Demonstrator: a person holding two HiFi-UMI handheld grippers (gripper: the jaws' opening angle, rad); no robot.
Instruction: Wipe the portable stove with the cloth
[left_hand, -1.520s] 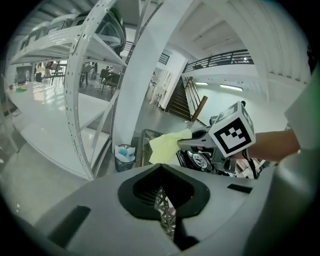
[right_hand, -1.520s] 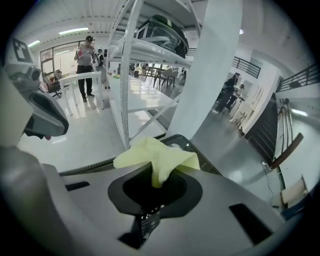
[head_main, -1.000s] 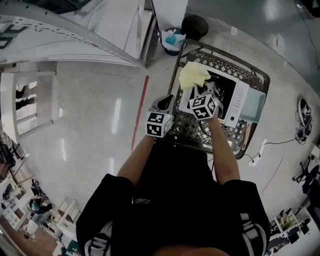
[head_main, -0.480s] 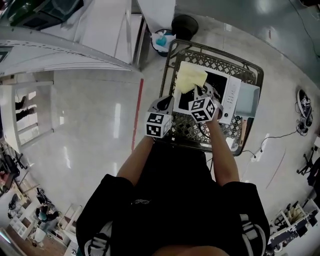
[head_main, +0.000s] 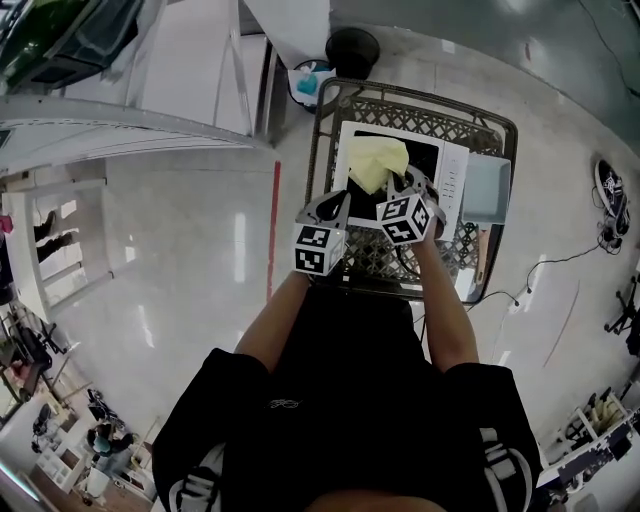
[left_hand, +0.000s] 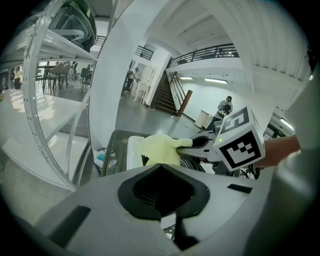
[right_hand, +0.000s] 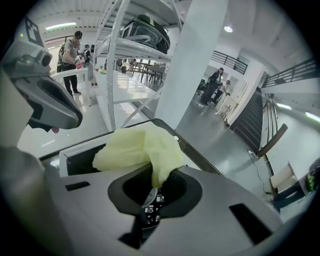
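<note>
The portable stove (head_main: 452, 178) is white with a black top and sits in a metal mesh cart (head_main: 325, 120). A pale yellow cloth (head_main: 378, 163) lies on the left part of the stove's top. My right gripper (head_main: 403, 188) is shut on the cloth's near edge, and in the right gripper view the cloth (right_hand: 142, 147) spills forward out of the right gripper (right_hand: 159, 176) onto the stove (right_hand: 75, 152). My left gripper (head_main: 328, 208) hovers over the cart's left rim, shut and holding nothing. The left gripper view shows the cloth (left_hand: 160, 148) beyond it.
A grey tray (head_main: 487, 190) leans at the stove's right end. Beyond the cart stand a bin with blue contents (head_main: 312, 82) and a black round base (head_main: 352, 47). White shelving (head_main: 150, 90) runs along the left, with a red floor line (head_main: 273, 230) near the cart.
The cloth has slid from the stove's far-left corner onto its black top, drawn by the right gripper. The left gripper has stayed beside the cart's rim.
</note>
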